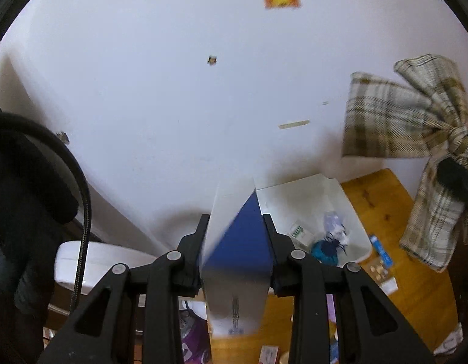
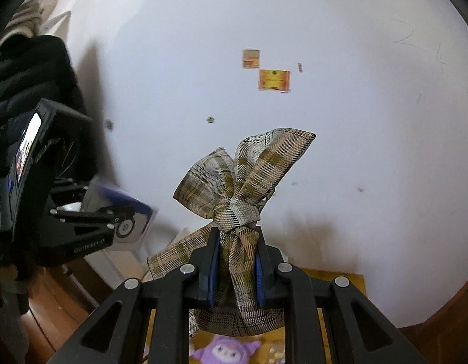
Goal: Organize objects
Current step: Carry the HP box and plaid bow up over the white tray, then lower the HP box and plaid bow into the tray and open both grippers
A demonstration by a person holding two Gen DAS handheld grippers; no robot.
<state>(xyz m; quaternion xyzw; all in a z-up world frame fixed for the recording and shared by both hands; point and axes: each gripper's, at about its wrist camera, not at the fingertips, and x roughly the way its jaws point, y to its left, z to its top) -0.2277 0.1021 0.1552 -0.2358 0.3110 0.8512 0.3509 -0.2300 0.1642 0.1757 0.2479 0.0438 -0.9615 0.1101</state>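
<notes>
plaid woven cloth [image 2: 234,209], knotted into a bow, is pinched by the right gripper [image 2: 236,273] just under the knot; fingers [image 2: 210,270] narrow on the gathered neck, loops fanning up, tail hanging below. left gripper [image 1: 236,251] holds a blue-and-white carton [image 1: 237,242], smooth card w/ flat faces, long axis running straight out along the fingers [image 1: 200,242], which sit narrow on its two side faces. both things are up in the air above the wooden bench [image 1: 415,257], well apart from each other. key relation, as i judge it: the white bin [image 1: 355,212] lies below and a bit to the right of the carton in the left wrist view, nearer the left hand, so carton prob goes down nose-first there. bin is hard plastic w/ rounded corners, already holding a teal yarn ball [image 1: 324,250] and small packets. cloth is soft, will flop on release. purple plush toy [image 2: 224,348] sits under the right hand.
</notes>
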